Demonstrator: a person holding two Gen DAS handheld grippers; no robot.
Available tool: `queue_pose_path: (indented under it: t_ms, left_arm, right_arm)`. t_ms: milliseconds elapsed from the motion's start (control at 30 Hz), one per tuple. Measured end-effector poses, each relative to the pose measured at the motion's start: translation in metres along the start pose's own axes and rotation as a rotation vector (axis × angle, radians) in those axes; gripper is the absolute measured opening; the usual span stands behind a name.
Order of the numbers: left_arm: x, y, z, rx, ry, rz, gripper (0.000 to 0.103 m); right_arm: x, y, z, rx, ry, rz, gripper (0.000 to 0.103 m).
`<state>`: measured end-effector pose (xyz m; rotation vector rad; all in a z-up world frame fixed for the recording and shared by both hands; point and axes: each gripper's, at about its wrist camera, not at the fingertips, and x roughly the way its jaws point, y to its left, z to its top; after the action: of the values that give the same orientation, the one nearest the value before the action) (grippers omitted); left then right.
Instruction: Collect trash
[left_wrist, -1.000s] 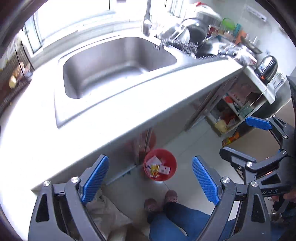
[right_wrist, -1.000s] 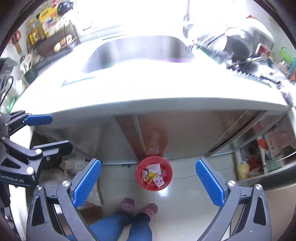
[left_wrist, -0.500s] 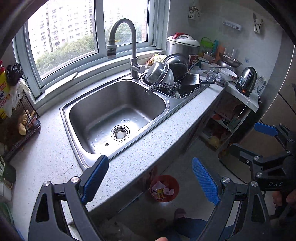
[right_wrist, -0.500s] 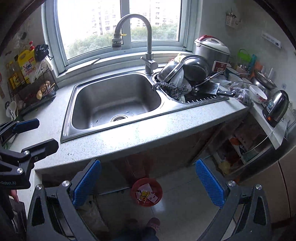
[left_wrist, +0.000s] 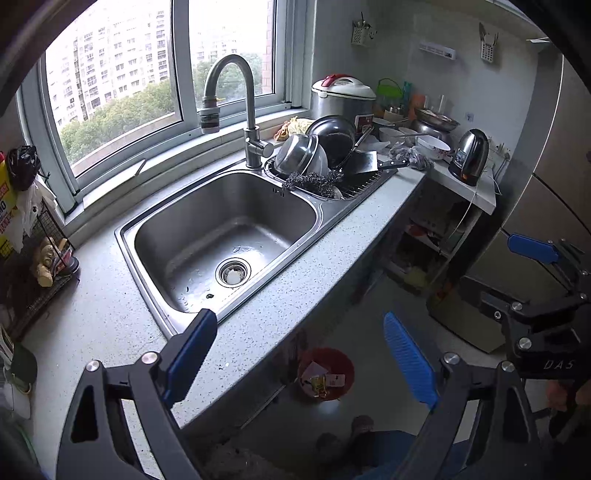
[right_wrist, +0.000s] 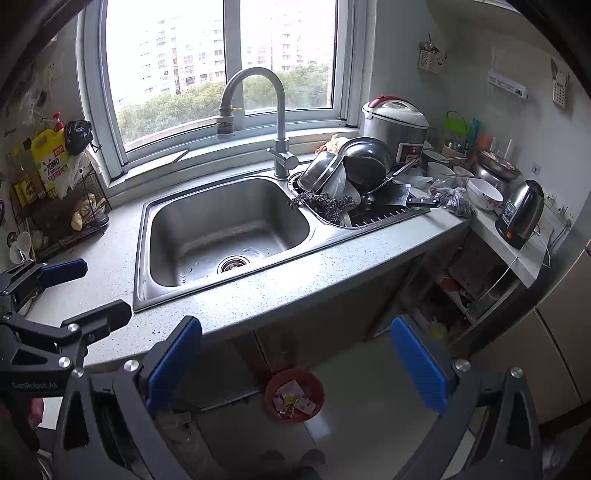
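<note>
My target, the round red plastic trash bin (left_wrist: 327, 373), sits on the pale tiled floor (right_wrist: 369, 398) below the near edge of the speckled grey stone desk (left_wrist: 110, 321), and I can see crumpled paper and yellow wrappers (right_wrist: 291, 400) lying inside it. From the right wrist view the bin shows between my right tool's two blue pads, far beneath them and untouched. My right tool (right_wrist: 295, 362) has its jaws spread wide with nothing between them. My left tool (left_wrist: 306, 354) is likewise wide apart and holds nothing; its near pad overlaps the desk edge in the view, while the bin shows under the gap. Each tool appears at the side of the other's picture, so the two hang side by side in front of the desk. On the desk itself, the stainless steel sink basin (left_wrist: 225, 236) lies straight ahead, wet, with a round drain strainer (left_wrist: 232, 272) in its bottom. A curved steel faucet (right_wrist: 258, 118) rises at the far rim before the bay window (right_wrist: 221, 66). To the right, the draining section is stacked with steel bowls, a dark pan (right_wrist: 365, 160) and a black scouring pad (right_wrist: 323, 203). Further right stand a white-lidded rice cooker (right_wrist: 395, 125) and a steel electric kettle (right_wrist: 521, 212). At far left a black wire rack (right_wrist: 62, 218) holds a yellow detergent bottle (right_wrist: 50, 157).
</note>
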<state>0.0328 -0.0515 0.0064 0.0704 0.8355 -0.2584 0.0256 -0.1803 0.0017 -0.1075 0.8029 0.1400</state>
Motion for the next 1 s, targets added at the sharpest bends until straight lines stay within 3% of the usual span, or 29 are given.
queue_pose_path:
  t_ms: [1000]
  left_arm:
    - [-0.009, -0.003, -0.006, -0.027, 0.007, -0.02, 0.09]
  right_arm:
    - [-0.01, -0.001, -0.006, -0.009, 0.002, -0.014, 0.102]
